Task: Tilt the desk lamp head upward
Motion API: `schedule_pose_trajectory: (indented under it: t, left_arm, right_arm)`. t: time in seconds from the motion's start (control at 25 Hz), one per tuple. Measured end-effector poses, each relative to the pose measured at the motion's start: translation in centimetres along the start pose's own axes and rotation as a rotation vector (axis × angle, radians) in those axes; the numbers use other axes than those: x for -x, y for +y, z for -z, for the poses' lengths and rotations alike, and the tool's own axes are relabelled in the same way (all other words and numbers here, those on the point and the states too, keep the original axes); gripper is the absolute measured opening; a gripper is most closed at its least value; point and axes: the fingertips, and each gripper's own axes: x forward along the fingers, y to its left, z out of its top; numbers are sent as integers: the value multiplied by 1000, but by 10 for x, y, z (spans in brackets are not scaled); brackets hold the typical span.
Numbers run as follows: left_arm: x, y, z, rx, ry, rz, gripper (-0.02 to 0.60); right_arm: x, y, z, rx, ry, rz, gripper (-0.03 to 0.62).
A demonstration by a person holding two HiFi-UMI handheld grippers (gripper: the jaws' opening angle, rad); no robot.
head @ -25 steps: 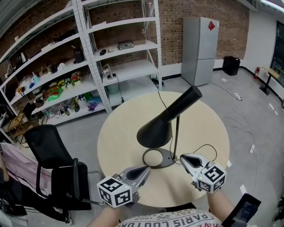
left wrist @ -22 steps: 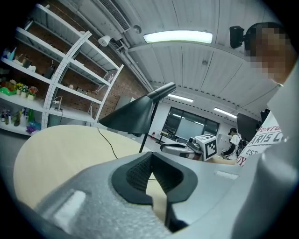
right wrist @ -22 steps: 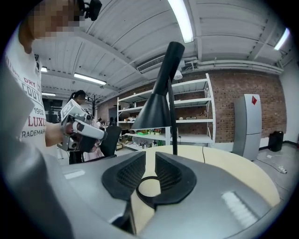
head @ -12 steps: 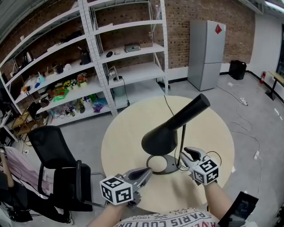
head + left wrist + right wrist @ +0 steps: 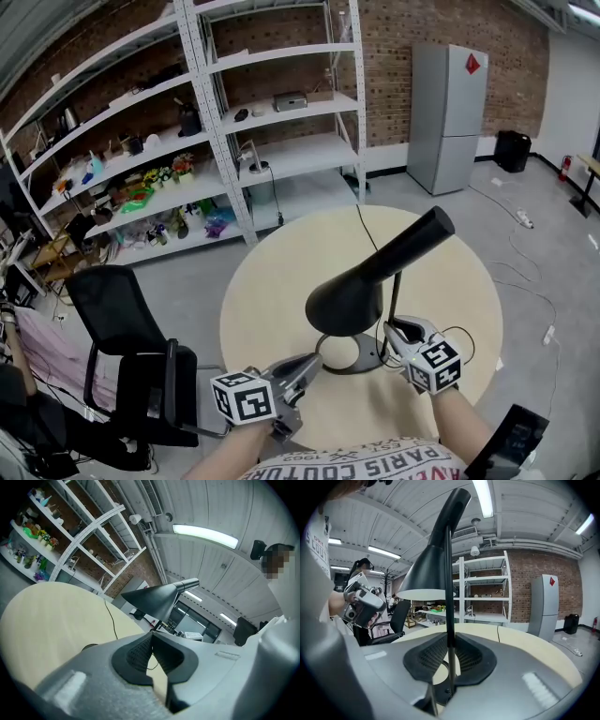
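In the head view, a black desk lamp is seen standing on the round pale bench [image 5: 272,291], towards its near edge. The cone-shaped lamp head [image 5: 352,298] is tilted, its wide mouth turned down and to the left over the ring-shaped base [image 5: 361,354], its narrow end raised to the right. The thin stem [image 5: 394,300] stands upright at the right of the base. The left tongs [image 5: 314,361] are held low, just left of the base and apart from the lamp. The right tongs [image 5: 392,330] are set at the foot of the stem. Metal shelving [image 5: 234,122], a grey refrigerator [image 5: 459,112] and an office chair [image 5: 122,328] are seen beyond the bench.

In the left gripper view, the left tongs are pressed together with nothing between them. The lamp head is seen ahead, above the bench, and a black cord [image 5: 110,616] is laid across the benchtop.

In the right gripper view, the right tongs are closing on the stem, which stands upright between the pads with both pads against its sides. The lamp head is seen overhead, its mouth facing down.
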Motion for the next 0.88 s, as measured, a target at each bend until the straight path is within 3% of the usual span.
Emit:
schedule_pose_trajectory:
  t: [0.12, 0.32, 0.44, 0.64, 0.88]
  left_arm:
    - [-1, 3, 0, 91, -23, 51, 3]
    - [-4, 6, -13, 478, -170, 249, 11]
    - [-8, 7, -25, 625, -234, 382, 94]
    - [-16, 14, -37, 757, -307, 473, 123]
    - [-26, 17, -45, 832, -355, 523, 121]
  right_arm:
    - [-1, 2, 1, 9, -7, -11, 43]
    - [-1, 1, 2, 42, -4, -12, 40]
    - [-2, 1, 4, 65, 9, -1, 38]
    - [-2, 3, 6, 70, 16, -19, 38]
    - [-1, 3, 6, 67, 7, -27, 38]
